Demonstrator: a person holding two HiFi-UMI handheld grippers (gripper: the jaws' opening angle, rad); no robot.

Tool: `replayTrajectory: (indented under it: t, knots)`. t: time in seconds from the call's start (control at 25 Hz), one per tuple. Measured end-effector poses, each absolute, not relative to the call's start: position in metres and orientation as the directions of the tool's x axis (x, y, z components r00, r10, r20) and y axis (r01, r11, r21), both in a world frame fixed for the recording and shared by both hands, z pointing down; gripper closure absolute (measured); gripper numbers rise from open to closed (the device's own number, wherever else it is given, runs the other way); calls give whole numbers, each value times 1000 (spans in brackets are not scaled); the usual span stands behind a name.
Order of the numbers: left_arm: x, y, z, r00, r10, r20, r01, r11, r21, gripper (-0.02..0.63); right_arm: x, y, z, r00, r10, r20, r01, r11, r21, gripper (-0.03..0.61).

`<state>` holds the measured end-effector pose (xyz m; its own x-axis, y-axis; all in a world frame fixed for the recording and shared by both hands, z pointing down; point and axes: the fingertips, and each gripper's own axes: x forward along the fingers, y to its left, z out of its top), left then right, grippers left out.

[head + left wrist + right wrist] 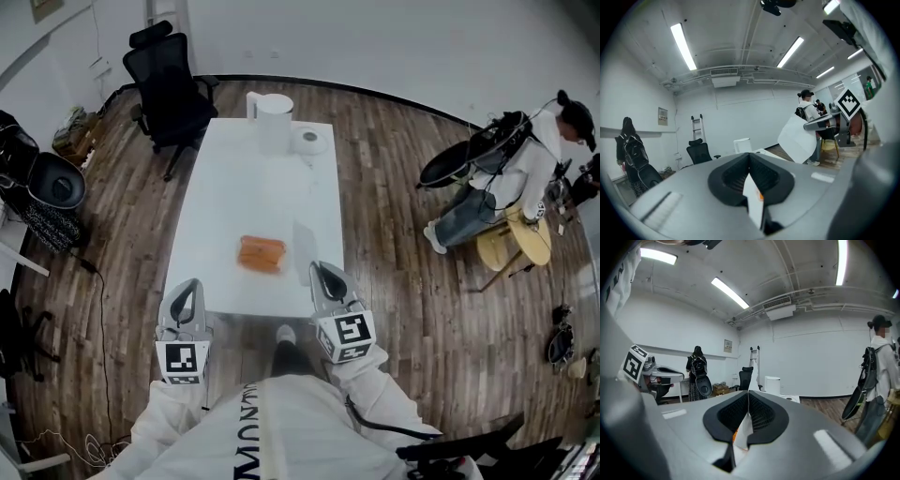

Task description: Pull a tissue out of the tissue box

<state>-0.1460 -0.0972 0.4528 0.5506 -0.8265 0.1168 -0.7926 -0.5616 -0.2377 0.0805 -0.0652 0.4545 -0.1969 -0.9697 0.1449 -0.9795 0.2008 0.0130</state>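
An orange tissue box [262, 253] lies on the white table [234, 187], near its front edge. My right gripper [320, 269] hovers just right of the box, shut on a white tissue [304, 242] that hangs from its tips. In the left gripper view the same tissue [799, 138] dangles as a pale sheet at the right. Seen from the right gripper [748, 394] itself, only a thin white edge shows between the pressed jaws. My left gripper [189, 286] is at the table's front left corner, apart from the box. Its jaws [750, 157] meet with nothing in them.
A white jug [273, 114] and a white roll [309, 141] stand at the table's far end. A black office chair [169, 89] is behind the far left corner. A person [525, 178] sits on a yellow stool at the right. Bags [47, 197] sit on the floor at left.
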Motion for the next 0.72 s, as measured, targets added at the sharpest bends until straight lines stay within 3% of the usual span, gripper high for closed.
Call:
replayTrajectory:
  t: [0.32, 0.72]
  knots:
    - [-186, -29, 462, 557, -821, 125, -794, -571, -208, 617, 42, 3, 438, -164, -981, 105, -986, 165, 9, 578]
    - [-186, 2, 458, 589, -797, 132, -776, -604, -184, 617, 25, 45, 425, -157, -981, 111, -987, 159, 13, 578]
